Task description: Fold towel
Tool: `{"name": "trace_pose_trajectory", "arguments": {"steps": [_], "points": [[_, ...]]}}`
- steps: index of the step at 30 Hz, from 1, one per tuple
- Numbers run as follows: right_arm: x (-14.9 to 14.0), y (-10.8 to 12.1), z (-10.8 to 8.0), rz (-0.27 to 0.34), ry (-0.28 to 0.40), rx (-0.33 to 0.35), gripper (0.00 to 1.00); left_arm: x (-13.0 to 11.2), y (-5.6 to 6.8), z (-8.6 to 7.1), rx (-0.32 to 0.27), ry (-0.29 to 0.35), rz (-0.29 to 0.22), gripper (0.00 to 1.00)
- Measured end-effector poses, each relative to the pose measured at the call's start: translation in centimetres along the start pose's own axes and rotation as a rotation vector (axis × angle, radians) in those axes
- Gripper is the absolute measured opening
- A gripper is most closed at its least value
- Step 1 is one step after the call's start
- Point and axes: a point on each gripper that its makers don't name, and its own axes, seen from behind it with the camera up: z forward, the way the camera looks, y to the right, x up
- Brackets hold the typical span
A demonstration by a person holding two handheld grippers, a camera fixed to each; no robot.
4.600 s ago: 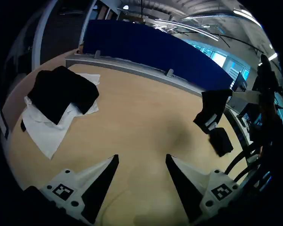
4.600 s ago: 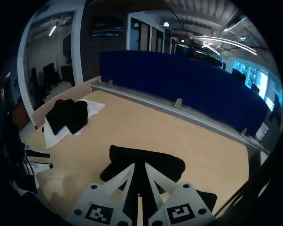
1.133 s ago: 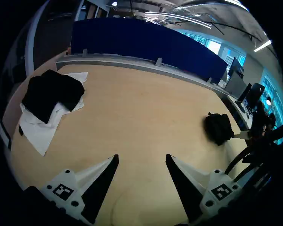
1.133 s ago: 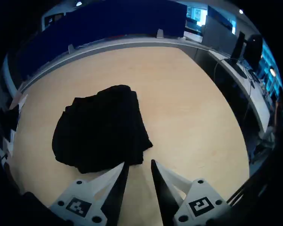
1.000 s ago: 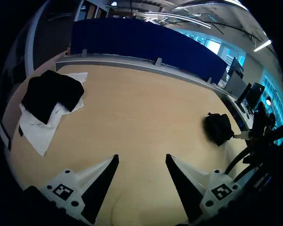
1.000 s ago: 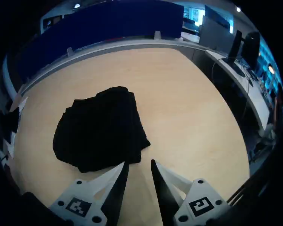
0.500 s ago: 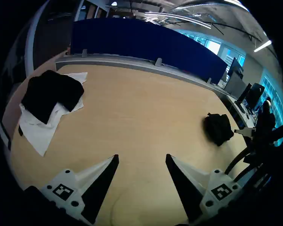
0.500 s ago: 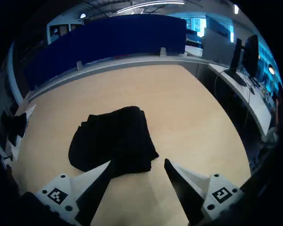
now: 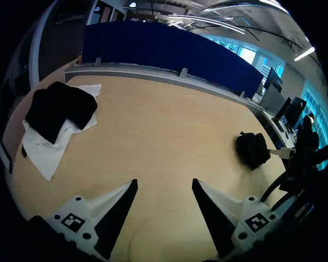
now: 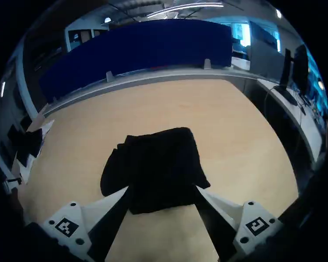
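Now the right gripper, nearly closed a second ago, gapes wide around the near edge of the black towel bunched on the table, probably readying a grasp, while the left gripper hovers open, well apart.

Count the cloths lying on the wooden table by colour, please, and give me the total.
Black: 2 (the folded black towel lying alone; the black cloth on top of the pile)
White: 1 (the white cloth under that black cloth; whether it is more than one piece cannot be told)
Total: 3
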Motion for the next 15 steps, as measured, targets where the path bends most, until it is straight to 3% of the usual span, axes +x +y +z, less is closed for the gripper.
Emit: {"name": "trace_pose_trajectory", "arguments": {"steps": [6, 15], "points": [[-1.7, -1.3, 1.5, -0.039, -0.047, 0.025, 1.00, -0.2, -0.3, 0.0, 0.004, 0.000, -0.002, 0.92], [-4.0, -1.0, 3.0, -0.111, -0.116, 0.029, 1.00, -0.2, -0.7, -0.1, 0.009, 0.001, -0.008, 0.92]]}}
